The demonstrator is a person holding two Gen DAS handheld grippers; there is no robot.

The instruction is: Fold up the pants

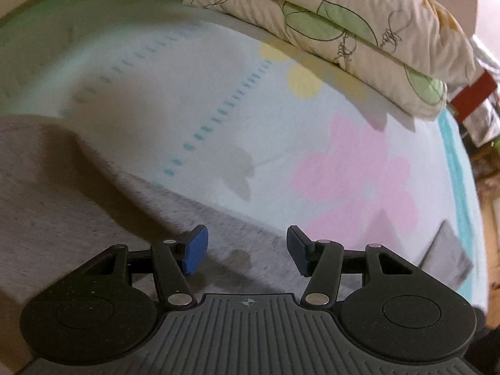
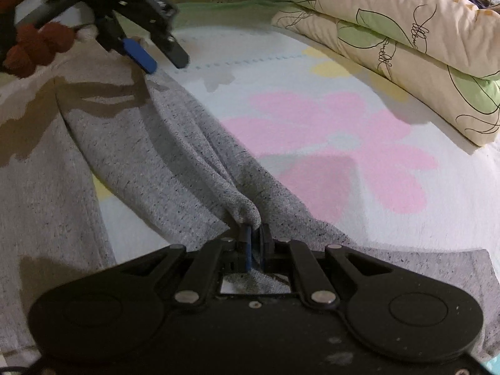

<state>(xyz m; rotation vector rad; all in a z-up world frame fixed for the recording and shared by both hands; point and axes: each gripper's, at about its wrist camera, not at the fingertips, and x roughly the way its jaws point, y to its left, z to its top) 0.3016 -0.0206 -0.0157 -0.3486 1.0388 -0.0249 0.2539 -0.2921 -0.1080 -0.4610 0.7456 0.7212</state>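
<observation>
right gripper [image 2: 253,234]: fingers pinching a bunched fold of the grey pants [image 2: 150,143]. left gripper [image 1: 245,247]: fingers spread, empty, above the pants. pants lie on the bed [image 2: 281,72], legs loosely overlapped. fold only begun; flattening and later folds left.

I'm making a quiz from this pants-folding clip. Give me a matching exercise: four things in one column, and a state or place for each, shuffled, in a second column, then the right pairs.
Things:
1. right claw
2. left claw
3. grey pants
4. leaf-print quilt

States or places:
A. folded and stacked at the far edge of the bed
B. open, nothing between its fingers
C. spread on the flowered sheet, one bunched fold lifted
D. shut on a pinch of grey fabric

Pairs: 1-D, 2-B, 3-C, 4-A
</observation>
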